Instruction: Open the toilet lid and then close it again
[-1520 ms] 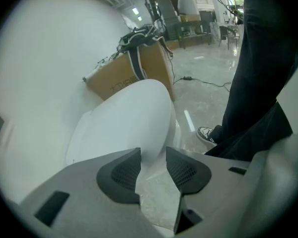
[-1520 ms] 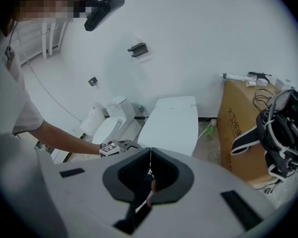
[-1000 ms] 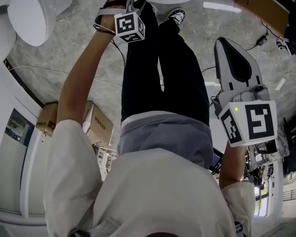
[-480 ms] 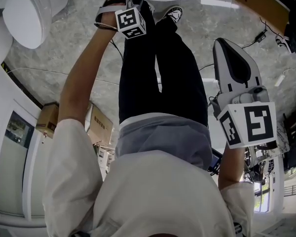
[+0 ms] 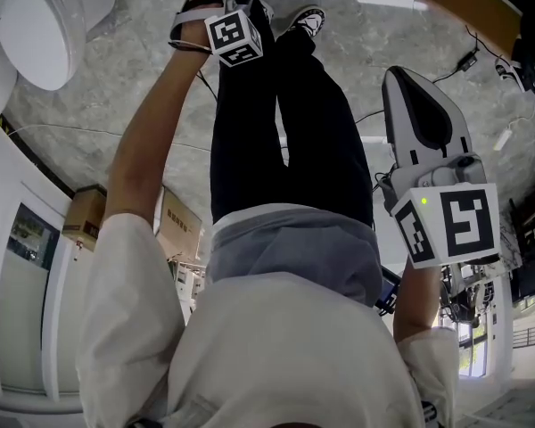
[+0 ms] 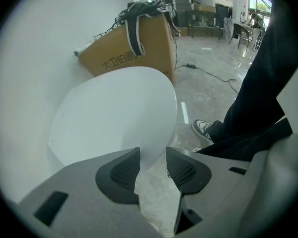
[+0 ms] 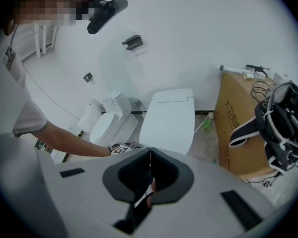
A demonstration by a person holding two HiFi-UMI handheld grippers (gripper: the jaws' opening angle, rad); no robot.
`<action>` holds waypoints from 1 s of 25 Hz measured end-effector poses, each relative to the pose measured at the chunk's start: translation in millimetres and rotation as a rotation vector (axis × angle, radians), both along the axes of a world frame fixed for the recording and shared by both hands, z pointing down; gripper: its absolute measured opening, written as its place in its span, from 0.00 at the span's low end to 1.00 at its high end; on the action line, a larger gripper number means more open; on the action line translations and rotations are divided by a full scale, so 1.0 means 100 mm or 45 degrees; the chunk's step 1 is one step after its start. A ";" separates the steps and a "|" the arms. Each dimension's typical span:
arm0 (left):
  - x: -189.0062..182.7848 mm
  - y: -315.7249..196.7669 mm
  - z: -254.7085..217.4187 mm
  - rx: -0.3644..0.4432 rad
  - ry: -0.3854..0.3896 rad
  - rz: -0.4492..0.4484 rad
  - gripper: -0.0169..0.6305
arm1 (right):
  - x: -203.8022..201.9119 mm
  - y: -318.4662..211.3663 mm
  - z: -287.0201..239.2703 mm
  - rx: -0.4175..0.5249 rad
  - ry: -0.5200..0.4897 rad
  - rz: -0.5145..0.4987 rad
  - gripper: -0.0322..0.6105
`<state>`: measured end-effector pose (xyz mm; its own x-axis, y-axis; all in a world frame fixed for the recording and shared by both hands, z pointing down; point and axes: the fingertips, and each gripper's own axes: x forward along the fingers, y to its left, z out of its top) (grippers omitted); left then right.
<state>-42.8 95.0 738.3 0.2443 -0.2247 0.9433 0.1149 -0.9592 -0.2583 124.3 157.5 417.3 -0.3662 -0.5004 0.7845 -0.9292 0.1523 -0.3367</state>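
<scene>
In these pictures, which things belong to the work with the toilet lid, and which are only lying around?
For the job: toilet lid, closed; left gripper, jaws apart at its front edge.
Just lying about: second toilet, cardboard box, floor cable; right gripper, shut, held aside.

Glossy white toilet lid (image 7: pixel 170 117), long oval with a rounded front edge, lying down shut, nearly flat, surface plain.
</scene>
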 end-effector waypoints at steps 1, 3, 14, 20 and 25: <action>0.00 0.00 0.00 -0.003 0.003 -0.006 0.27 | -0.01 -0.01 0.00 0.001 -0.001 -0.001 0.07; 0.00 -0.01 -0.02 -0.009 0.005 -0.022 0.27 | -0.03 -0.02 -0.02 0.006 -0.004 -0.005 0.07; -0.03 0.14 -0.18 -0.186 0.095 -0.353 0.23 | -0.02 -0.08 -0.10 0.037 -0.008 -0.008 0.07; 0.00 0.15 -0.45 -0.237 0.185 -0.552 0.18 | -0.02 -0.13 -0.28 0.072 -0.008 -0.013 0.07; 0.06 0.04 -0.75 -0.246 0.270 -0.660 0.15 | -0.01 -0.18 -0.45 0.105 0.005 -0.025 0.07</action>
<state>-36.6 98.7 663.4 0.3360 -0.1944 0.9216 -0.4166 -0.9082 -0.0397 123.2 139.7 372.7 -0.3737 -0.5565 0.7421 -0.9270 0.1975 -0.3188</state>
